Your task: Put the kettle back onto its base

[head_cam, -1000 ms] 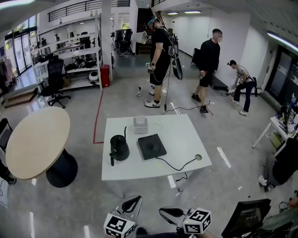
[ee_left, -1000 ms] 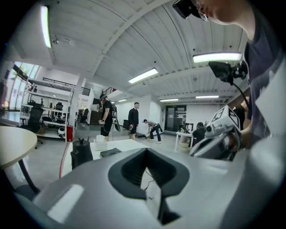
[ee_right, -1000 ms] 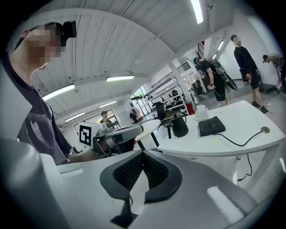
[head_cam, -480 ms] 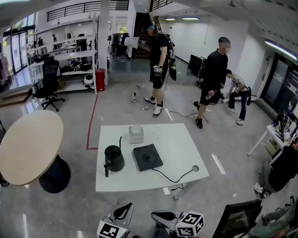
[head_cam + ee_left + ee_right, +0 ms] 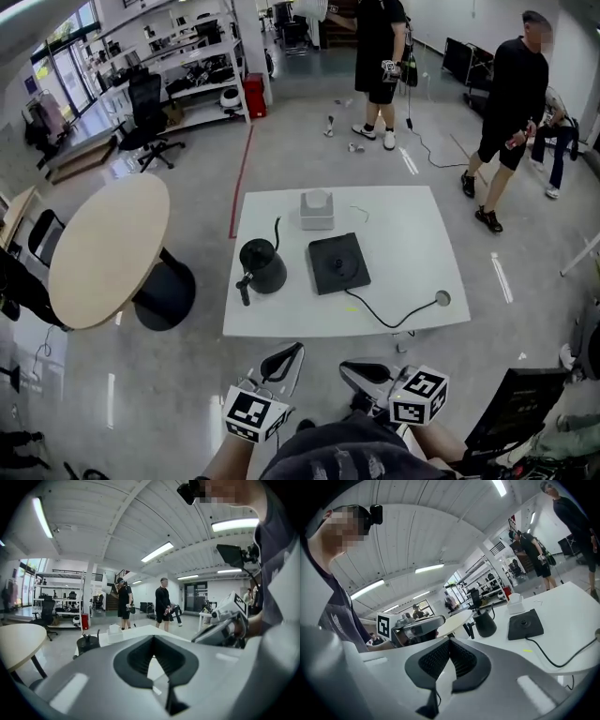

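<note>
The black kettle [image 5: 262, 265] stands on the white table [image 5: 412, 244], left of its flat black base [image 5: 339, 263] and apart from it. Both grippers hang in front of the table's near edge, short of it. My left gripper [image 5: 284, 359] is shut and holds nothing, and my right gripper [image 5: 364, 373] looks shut and empty too. The left gripper view looks over its closed jaws [image 5: 154, 644] at the kettle [image 5: 87, 644]. The right gripper view shows the kettle [image 5: 485, 623] and the base [image 5: 525, 624] beyond its jaws [image 5: 449, 644].
A white box [image 5: 317, 210] sits at the table's far side. The base's cable [image 5: 394, 319] runs to a hole near the front right corner. A round beige table [image 5: 108, 248] stands left. Two people [image 5: 380, 56] [image 5: 511, 94] stand beyond. A black chair [image 5: 511, 422] is at lower right.
The table has come nearer and both grippers have moved forward toward its near edge. The people behind have shifted. Kettle and base stay where they were.
</note>
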The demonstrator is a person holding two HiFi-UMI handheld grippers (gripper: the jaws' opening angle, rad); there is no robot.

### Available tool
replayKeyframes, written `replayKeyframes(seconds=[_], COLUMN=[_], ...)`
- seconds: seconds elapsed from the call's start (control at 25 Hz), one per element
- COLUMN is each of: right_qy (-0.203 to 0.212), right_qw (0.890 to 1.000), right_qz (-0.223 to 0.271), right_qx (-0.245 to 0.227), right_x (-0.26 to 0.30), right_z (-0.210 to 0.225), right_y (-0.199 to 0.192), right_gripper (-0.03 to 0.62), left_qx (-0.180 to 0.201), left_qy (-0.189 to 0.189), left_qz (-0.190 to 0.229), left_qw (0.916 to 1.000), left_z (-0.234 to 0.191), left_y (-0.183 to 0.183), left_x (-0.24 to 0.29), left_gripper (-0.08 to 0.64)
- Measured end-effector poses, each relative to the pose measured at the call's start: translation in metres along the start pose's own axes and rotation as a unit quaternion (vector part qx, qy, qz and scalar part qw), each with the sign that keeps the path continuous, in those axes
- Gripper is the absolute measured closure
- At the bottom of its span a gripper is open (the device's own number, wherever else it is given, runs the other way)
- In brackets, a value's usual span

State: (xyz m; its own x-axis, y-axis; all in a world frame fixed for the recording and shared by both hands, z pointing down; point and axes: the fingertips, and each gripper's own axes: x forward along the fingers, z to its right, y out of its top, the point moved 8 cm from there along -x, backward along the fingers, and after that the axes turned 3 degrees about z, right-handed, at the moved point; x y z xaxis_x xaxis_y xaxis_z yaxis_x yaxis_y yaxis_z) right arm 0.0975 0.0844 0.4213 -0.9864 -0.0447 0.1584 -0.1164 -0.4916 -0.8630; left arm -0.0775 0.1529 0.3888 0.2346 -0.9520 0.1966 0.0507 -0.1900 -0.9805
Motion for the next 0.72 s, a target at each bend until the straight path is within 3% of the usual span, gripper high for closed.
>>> replayKeyframes(seconds=[0.44,0.72], right_qy=[0.043,0.075], right_qw=[0.999,0.997], right_qz=[-0.005,-0.010], right_qx=[0.032,0.003], right_x=[-0.041,-0.044], right_z=[0.077,0.122], right_y=[0.024,0.055], right_gripper=[0.591,0.591], left_qx=[0.005,0.011], left_qy=[0.045,0.085], left_qz=[-0.041,-0.056], left_qw=[0.9982,0.9947], left_z=[0.032,0.033], left_y=[0.022,0.029], left_x=[0.070,0.099], left_gripper=[0.558,0.558])
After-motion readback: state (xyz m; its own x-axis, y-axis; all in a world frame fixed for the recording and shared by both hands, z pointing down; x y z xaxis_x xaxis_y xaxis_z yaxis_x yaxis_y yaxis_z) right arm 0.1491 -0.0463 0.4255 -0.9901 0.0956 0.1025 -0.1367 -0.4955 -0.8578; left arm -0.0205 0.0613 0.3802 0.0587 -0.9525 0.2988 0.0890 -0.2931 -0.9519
